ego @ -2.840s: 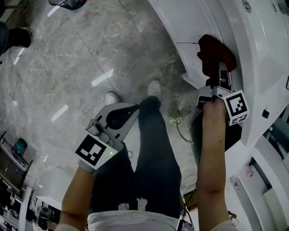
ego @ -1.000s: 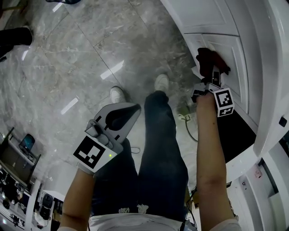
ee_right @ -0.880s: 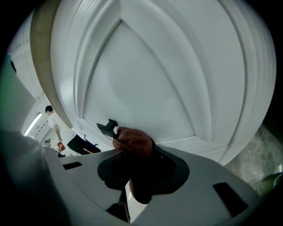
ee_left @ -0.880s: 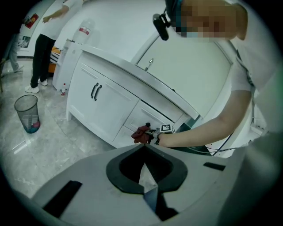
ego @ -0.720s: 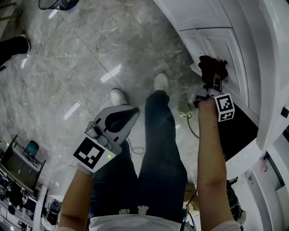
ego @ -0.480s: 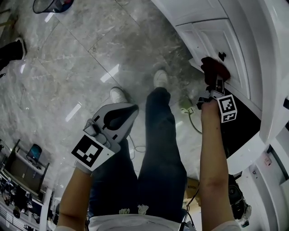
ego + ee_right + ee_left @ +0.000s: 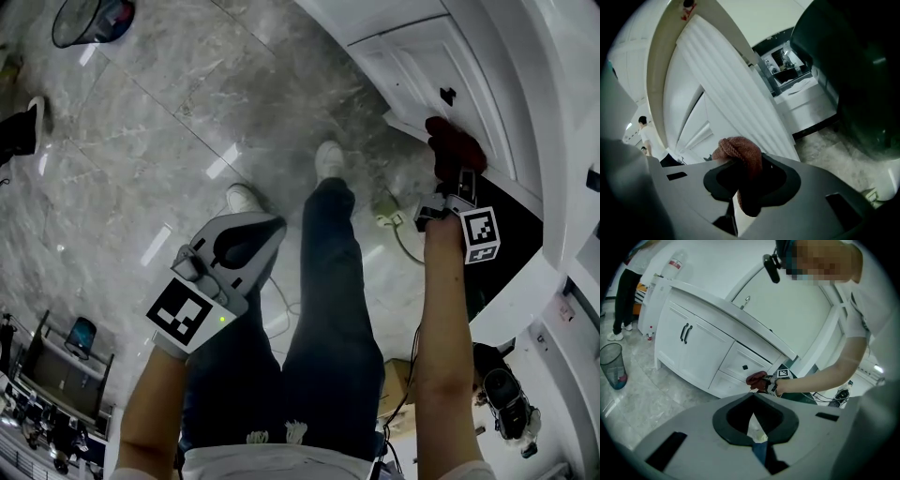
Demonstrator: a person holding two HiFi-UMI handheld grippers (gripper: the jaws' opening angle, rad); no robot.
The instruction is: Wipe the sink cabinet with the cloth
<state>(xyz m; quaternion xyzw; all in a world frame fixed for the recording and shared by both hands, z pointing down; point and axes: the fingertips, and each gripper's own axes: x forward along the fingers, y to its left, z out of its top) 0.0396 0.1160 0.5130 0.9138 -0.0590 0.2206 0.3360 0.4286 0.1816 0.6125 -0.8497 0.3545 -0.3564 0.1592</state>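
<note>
Where the right gripper [image 7: 457, 178] reaches forward, its fingers are clamped on the dark red cloth [image 7: 454, 142]. We see the bunched cloth touching the white front of the sink cabinet [image 7: 412, 56], near the small dark knob [image 7: 447, 95] of a drawer. The cabinet front is panelled and curved, and the counter [image 7: 701, 290] juts out above it. A faucet [image 7: 746, 301] stands toward the counter's back edge, and a white bottle [image 7: 675, 266] stands by its far left corner. Glossy grey marble floor [image 7: 169, 103] lies below, with a mesh bin [image 7: 89, 19] well away from us. A second person's dark legs [image 7: 623, 291] stand beyond the counter's left end.

We cannot see the spot where cloth meets panel, since the cloth covers it. Its tail hangs down into the dark gap between the fingers. The black recess [image 7: 506, 211] beside the drawers is too dim to read.

Our right forearm is stretched out straight. The left gripper [image 7: 274, 225] hangs low beside the thigh, well apart from the cabinet, its fingertips together with nothing between them.
</note>
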